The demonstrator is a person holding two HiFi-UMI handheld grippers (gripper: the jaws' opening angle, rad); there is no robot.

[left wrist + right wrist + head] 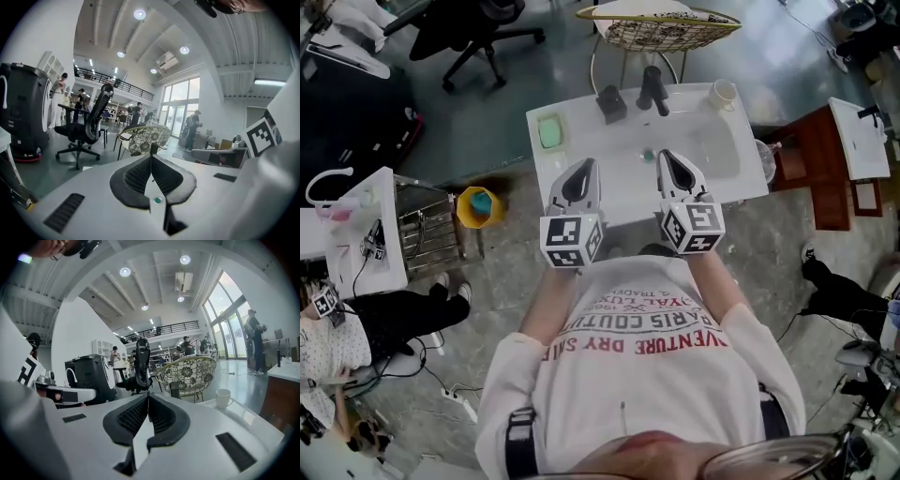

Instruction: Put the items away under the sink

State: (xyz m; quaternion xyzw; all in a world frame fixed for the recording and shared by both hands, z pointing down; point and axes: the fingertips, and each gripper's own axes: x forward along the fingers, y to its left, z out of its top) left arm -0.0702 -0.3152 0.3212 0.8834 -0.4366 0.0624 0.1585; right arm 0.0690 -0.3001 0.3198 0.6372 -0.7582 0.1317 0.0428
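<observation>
Tools: we hold 2, 1 in each hand, side by side and apart, over the front half of the bench (572, 111), both aimed away from us toward the tap (652, 89).
Left tool (587, 164): the jaws are pressed together along their length, and nothing sits between them; its own view shows the ribbed pads meeting in 1 line.
Right tool (664, 155): the jaws are likewise pressed together and pinch nothing.
Marker cubes: 1 rides on the rear of each tool, the left cube (572, 241) and the right cube (692, 228), both close to our chest.
Bench: it is white, with the basin (717, 150) set right of centre; the right tool's tip hangs over the basin's left edge.
Items: 3 stand along the back of the bench, well clear of both tools.
Soap: a green bar (550, 131) lies in a pale dish at the back left corner.
Bottle: a dark bottle (611, 103) stands just left of the tap.
Cup: a white cup (723, 94) stands upright at the back right corner.
Space under the sink: hidden from us in every view.
Behind the bench: a wicker chair (661, 28), and further left a black office chair (478, 33).
Left of the bench: a yellow bin (478, 206) on the floor, then a wire rack (427, 232) beside a white table (380, 202).
Right of the bench: a brown cabinet (814, 173).
People: several stand far across the hall in both gripper views.
</observation>
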